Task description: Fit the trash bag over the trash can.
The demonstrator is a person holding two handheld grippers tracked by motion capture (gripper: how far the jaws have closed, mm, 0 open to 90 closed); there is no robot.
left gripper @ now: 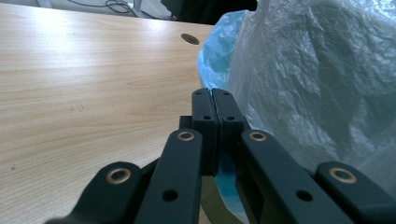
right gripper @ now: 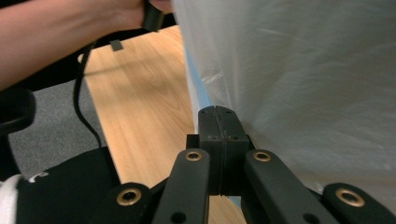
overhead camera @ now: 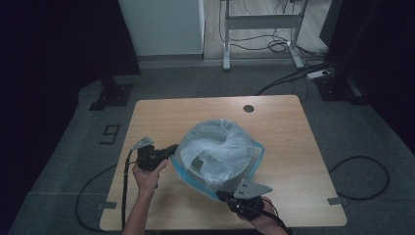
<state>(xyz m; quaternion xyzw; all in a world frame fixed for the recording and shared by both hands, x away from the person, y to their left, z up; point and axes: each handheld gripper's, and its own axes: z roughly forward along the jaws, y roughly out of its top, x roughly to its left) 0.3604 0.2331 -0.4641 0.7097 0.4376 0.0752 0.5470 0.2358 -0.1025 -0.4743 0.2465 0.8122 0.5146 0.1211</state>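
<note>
A translucent plastic bag [overhead camera: 226, 142] with a blue rim lines a grey bin [overhead camera: 195, 167] at the middle of the wooden table [overhead camera: 288, 161]. My left gripper [overhead camera: 173, 149] is at the bag's left side, shut, with blue film pinched between its jaws. In the left gripper view, the closed jaws [left gripper: 214, 100] press against the bag [left gripper: 317, 79] and its blue rim [left gripper: 219, 51]. At the bag's near right corner my right gripper [overhead camera: 221, 196] is shut on the rim. The right gripper view shows the blue rim [right gripper: 198, 88] running down into the shut jaws [right gripper: 217, 116], with the bag [right gripper: 299, 70] to the right.
A round cable hole [overhead camera: 248, 108] sits near the table's far edge. Cables [overhead camera: 359, 178] lie on the floor to the right and behind. A desk frame [overhead camera: 262, 22] stands at the back. The person's left forearm [right gripper: 56, 37] crosses the top of the right gripper view.
</note>
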